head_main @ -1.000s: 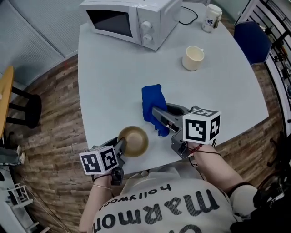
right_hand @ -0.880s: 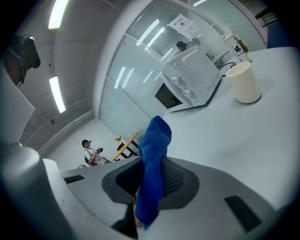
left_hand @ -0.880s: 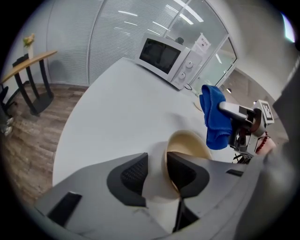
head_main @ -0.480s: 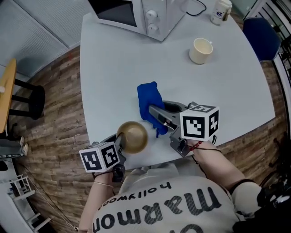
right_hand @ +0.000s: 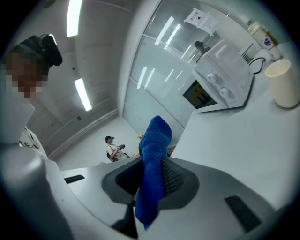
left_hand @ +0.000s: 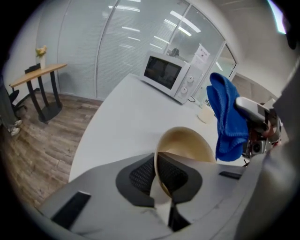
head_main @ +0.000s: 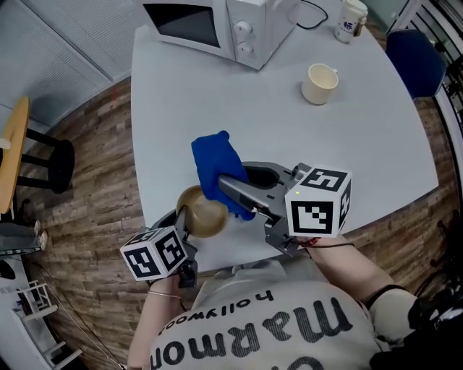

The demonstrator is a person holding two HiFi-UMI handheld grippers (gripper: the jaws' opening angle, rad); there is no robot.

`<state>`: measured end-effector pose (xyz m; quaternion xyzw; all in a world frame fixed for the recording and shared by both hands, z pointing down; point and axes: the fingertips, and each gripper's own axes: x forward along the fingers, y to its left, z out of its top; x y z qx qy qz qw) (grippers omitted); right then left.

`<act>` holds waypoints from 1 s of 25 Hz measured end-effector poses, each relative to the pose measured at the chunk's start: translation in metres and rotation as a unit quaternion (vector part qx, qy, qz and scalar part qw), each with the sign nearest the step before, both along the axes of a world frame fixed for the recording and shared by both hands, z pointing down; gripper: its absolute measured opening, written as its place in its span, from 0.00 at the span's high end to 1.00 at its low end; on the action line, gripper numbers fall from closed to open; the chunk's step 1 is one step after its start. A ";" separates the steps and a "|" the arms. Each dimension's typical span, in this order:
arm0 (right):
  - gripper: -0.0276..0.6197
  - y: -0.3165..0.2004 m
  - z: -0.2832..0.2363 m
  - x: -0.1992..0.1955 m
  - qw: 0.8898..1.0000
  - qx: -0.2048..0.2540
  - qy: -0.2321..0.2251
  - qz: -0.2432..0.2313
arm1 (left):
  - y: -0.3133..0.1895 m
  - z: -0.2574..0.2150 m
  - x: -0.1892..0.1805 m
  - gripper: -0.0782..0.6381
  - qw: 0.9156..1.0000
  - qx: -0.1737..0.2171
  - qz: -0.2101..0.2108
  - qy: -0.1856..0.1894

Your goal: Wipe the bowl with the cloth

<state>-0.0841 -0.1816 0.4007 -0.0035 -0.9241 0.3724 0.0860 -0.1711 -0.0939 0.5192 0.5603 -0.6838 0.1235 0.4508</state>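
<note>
A tan bowl [head_main: 200, 214] is tilted above the table's near edge. My left gripper [head_main: 185, 221] has the bowl's rim between its pads, and its jaws are closing on it. In the left gripper view the rim of the bowl [left_hand: 187, 143] runs straight into the left gripper [left_hand: 157, 177]. My right gripper [head_main: 228, 185] is shut on a blue cloth [head_main: 213, 163], which hangs just above and beside the bowl. The right gripper view shows the cloth [right_hand: 153, 159] pinched in the right gripper [right_hand: 151, 183], bunched above and dangling below.
A white microwave [head_main: 217, 25] stands at the back of the grey table [head_main: 362, 144]. A cream cup [head_main: 320, 82] sits at the right, a paper cup [head_main: 352, 18] behind it. A blue chair [head_main: 414, 61] is at the far right, a wooden side table [head_main: 13, 148] at the left.
The left gripper's jaws have closed onto the bowl's rim and the bowl has come up tilted. The right gripper has carried the cloth off the table, leftward to the bowl.
</note>
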 end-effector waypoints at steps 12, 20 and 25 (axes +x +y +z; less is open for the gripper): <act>0.84 0.063 -0.004 -0.038 0.969 0.227 0.060 -0.081 | -0.032 -0.094 -0.012 0.88 0.977 0.105 0.024 -0.184; 0.84 0.059 0.007 -0.042 0.964 0.237 0.104 -0.063 | -0.041 -0.113 -0.001 0.88 0.956 0.104 0.073 -0.266; 0.84 0.050 0.013 -0.040 0.967 0.215 0.128 -0.044 | -0.050 -0.118 0.010 0.88 0.938 0.099 0.112 -0.311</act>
